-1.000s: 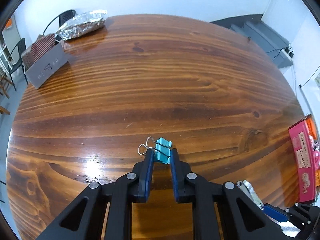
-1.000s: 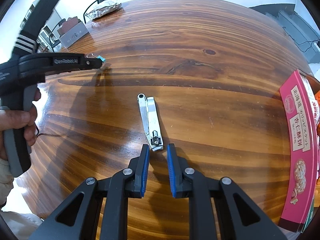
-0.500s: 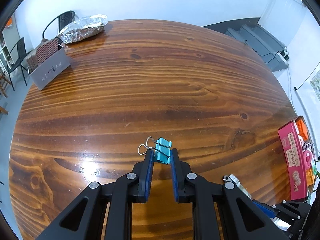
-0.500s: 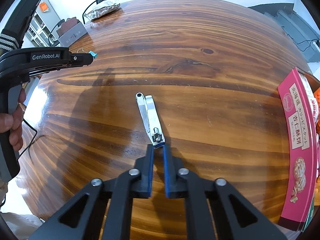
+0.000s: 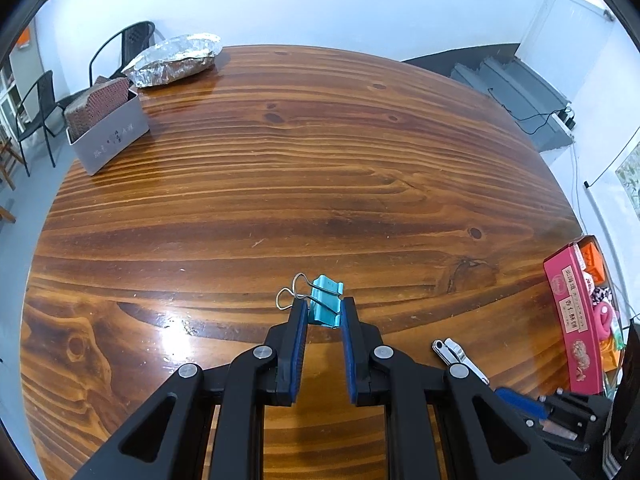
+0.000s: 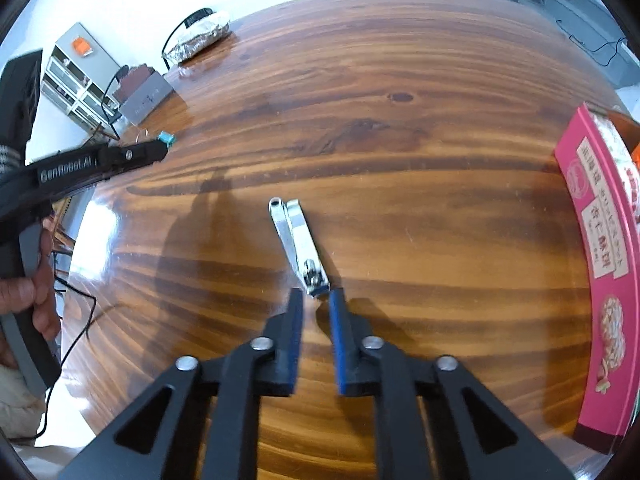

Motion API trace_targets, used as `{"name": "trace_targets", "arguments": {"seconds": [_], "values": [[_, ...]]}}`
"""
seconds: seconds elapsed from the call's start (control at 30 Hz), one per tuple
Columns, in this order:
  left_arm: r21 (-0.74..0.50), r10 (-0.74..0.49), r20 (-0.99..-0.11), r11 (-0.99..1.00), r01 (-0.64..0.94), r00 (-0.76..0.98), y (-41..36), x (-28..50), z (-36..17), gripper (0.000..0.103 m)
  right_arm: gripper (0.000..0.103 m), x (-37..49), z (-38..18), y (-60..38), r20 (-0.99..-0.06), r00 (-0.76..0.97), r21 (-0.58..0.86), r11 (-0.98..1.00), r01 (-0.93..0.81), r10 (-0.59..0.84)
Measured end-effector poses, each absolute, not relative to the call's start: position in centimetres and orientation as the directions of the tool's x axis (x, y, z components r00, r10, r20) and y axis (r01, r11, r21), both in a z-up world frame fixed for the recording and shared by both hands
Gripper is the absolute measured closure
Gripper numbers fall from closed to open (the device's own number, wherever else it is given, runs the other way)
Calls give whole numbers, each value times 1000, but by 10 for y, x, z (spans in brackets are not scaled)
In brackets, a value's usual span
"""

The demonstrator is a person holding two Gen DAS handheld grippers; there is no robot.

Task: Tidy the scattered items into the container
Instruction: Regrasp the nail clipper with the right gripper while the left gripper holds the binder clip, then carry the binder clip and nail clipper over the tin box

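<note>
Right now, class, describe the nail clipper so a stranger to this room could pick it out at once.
Start at the wooden table, then find the pink box along its right edge. Left of that box, lying flat on bare wood, is the nail clipper: the table's only shiny, narrow steel strip, unlike the teal binder clip.

"GenRobot.AI" on left tongs (image 6: 162, 148) arm, Chinese characters on pink box (image 6: 600, 264), not legible

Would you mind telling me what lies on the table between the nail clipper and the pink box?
Nothing: in the right wrist view, only bare wood of the table lies between the nail clipper and the pink box.
</note>
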State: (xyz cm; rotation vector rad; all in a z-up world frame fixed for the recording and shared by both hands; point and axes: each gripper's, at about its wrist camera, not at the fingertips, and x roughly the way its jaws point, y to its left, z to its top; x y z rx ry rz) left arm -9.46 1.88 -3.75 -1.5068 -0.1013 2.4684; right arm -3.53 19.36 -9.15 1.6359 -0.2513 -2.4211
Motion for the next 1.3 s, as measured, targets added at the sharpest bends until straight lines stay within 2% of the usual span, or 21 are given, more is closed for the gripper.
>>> {"name": "trace_targets", "arguments": {"seconds": [0.13, 0.37, 0.57, 0.83, 1.3], "values": [[-189, 246, -869, -967, -172, -430, 18, -90, -38, 86, 79, -47, -93, 190, -890, -369, 254, -963, 92, -270], [-191, 247, -869, -967, -170, -430, 16, -86, -36, 86, 78, -62, -103, 179, -901, -352, 216, -965, 147, -255], [-193, 246, -871, -968, -163, -425, 15, -80, -35, 86, 86, -60, -104, 158, -912, -376, 75, -968, 241, -164], [-195, 252, -863, -966, -171, -437, 22, -71, -25, 86, 86, -49, -89, 176, -903, -362, 177, -968, 180, -233], [-182, 270, -849, -957, -228, -454, 68, -49, -1, 86, 86, -26, -48, 217, -863, -459, 167, -977, 135, -211]]}}
